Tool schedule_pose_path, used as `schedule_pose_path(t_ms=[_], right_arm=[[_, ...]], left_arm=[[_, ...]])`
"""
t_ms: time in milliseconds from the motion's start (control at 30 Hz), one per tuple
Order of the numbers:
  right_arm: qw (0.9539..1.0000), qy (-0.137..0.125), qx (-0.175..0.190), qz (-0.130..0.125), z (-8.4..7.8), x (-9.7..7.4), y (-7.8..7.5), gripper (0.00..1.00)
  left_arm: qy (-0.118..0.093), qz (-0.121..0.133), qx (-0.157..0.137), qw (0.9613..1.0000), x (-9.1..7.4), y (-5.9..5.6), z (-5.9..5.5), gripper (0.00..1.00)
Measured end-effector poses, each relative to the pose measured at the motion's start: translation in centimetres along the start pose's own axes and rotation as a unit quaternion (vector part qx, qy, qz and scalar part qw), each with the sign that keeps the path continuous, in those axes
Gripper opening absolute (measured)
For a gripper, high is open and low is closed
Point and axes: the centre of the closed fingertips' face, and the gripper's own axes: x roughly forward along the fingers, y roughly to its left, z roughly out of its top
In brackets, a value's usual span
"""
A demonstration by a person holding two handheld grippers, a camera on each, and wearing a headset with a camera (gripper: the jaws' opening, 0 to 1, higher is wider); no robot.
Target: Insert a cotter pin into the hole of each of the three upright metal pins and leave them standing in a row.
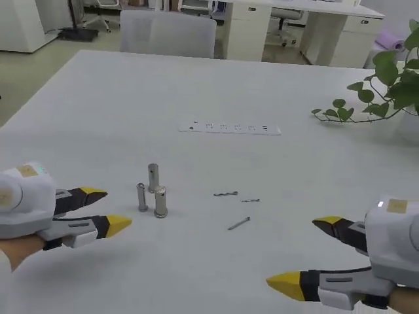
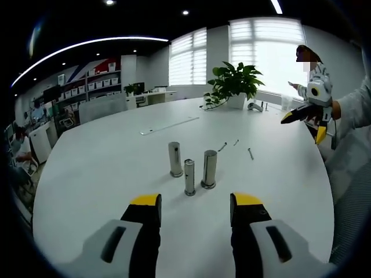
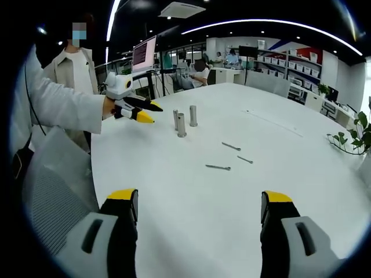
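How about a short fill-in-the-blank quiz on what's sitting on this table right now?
1. ____ metal pins stand upright on the table.
2. The thin cotter pins lying loose beside them number ____.
3. The left claw and the right claw are both ____, holding nothing.
4. A green leafy ____ sits at the table's far right edge.

Missing words: three; three; open; plant.
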Motion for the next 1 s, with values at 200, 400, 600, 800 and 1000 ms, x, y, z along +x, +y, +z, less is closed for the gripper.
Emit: schedule_pose_path(t_ms=[200,400,600,800,1000], right_arm=[[1.0,0.003,0.003,0.0,-0.1,0.3,0.1,0.9],[1.0,0.007,0.005,0.003,-0.1,0.7,0.3,0.9],[0.9999,0.009,0.007,0.002,0.0,0.8,0.0,0.9],[0.9999,0.012,0.01,0.001,-0.2,1.0,-0.1,0.89],[0.9998,0.015,0.013,0.002,-0.5,1.2,0.1,0.89]], left_arm=[[-0.004,0.001,0.003,1.0,1.3,0.4,-0.2,0.37],[-0.001,-0.002,0.002,1.0,2.7,0.7,-0.5,0.32],[-0.005,-0.002,0.011,0.9999,3.8,0.9,-0.5,0.25],[-0.008,0.0,0.014,0.9999,4.7,0.8,-0.3,0.23],[-0.009,0.006,0.011,0.9999,5.6,1.0,-0.5,0.18]])
